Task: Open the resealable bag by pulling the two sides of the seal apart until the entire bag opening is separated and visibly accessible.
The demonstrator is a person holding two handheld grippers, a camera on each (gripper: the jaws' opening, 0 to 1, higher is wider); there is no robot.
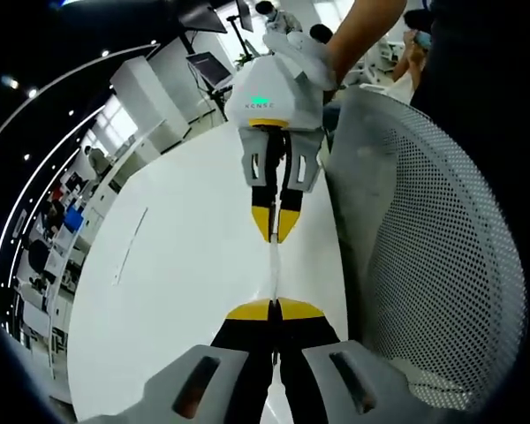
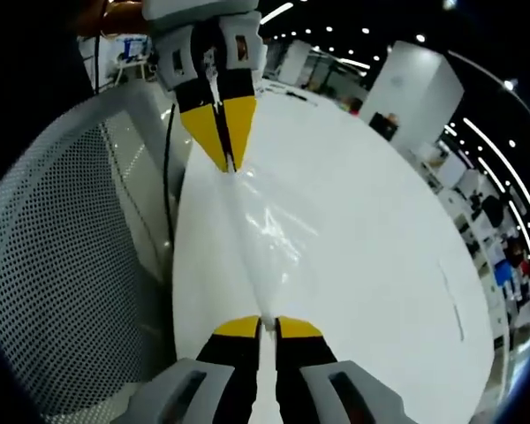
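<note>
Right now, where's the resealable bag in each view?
Left gripper view: resealable bag is a thin clear strip at centre, edge-on between the left gripper and right gripper.
Right gripper view: bag spreads centre, from right gripper to left gripper.
Shared landmark: mesh chair back.
</note>
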